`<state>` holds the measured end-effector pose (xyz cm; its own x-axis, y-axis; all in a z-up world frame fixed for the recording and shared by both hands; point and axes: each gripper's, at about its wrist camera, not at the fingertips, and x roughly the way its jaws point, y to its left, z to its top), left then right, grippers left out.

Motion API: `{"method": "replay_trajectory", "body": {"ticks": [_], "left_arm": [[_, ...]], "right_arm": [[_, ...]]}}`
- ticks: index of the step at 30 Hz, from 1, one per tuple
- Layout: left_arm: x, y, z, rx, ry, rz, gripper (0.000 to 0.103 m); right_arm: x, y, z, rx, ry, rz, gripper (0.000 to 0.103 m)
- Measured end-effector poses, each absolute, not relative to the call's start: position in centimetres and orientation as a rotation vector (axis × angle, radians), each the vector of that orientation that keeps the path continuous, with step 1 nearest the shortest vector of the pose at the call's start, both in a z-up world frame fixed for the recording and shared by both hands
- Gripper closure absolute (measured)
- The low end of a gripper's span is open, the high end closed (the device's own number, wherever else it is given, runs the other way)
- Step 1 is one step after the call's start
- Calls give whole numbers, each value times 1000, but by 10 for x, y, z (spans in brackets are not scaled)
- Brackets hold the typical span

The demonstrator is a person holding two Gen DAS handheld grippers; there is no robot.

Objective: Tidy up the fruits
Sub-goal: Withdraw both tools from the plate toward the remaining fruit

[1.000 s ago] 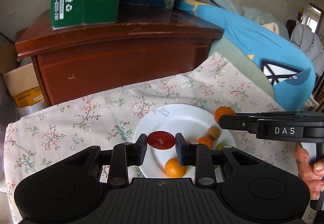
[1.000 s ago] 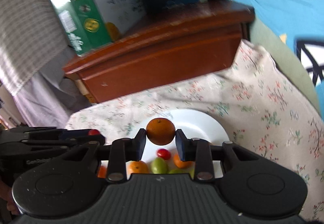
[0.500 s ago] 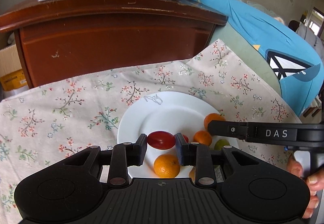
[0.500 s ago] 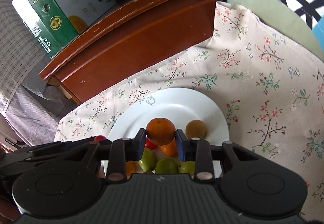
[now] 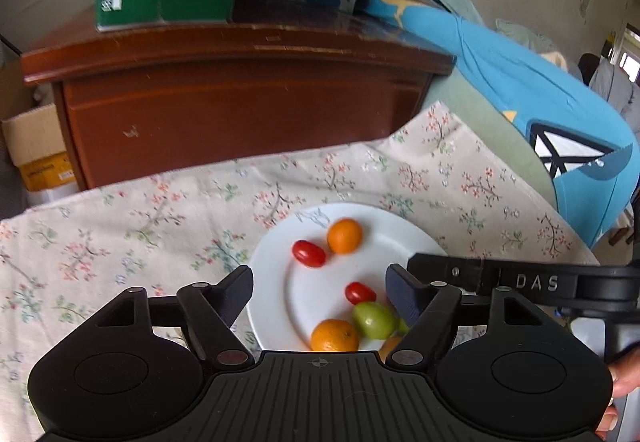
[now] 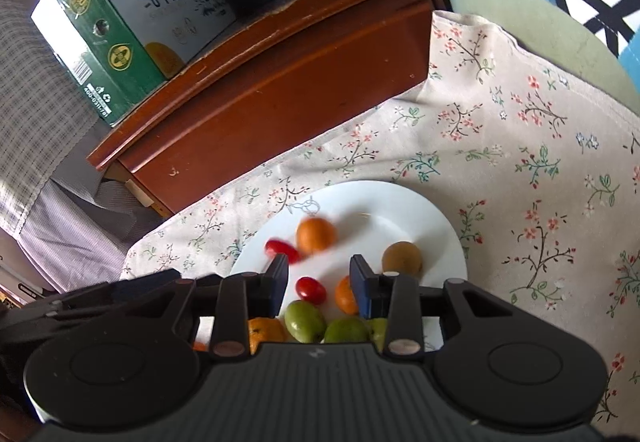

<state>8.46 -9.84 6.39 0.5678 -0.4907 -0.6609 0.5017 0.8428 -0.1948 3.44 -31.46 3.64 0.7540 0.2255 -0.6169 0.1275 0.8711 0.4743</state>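
Resting on the round white ceramic plate [image 5: 416, 242] at twelve o'clock — small orange mandarin [image 5: 344, 235], glossy red cherry tomato [image 5: 308, 253] touching it. Both black hand-held grippers, left [image 5: 320, 292] and right [image 6: 319, 274], hung wide open, empty. Light, round, roll-prone — grip across the middle, gently.
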Motion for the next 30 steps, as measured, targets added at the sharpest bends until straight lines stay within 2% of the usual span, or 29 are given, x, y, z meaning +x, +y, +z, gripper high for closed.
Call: {"method": "replay_trajectory", "body": {"ticks": [3,10,30], "left_arm": [[85,-92,69,28,764,-550,20],[83,-74,76,67,771,-487,16],[77,-24,69,143,834,-418,16]], "right_arm": [[33,-311,38,510,724,68,67],[28,-293,41,424,723,99,65],[11,-223,31,264,808,366,64]]}}
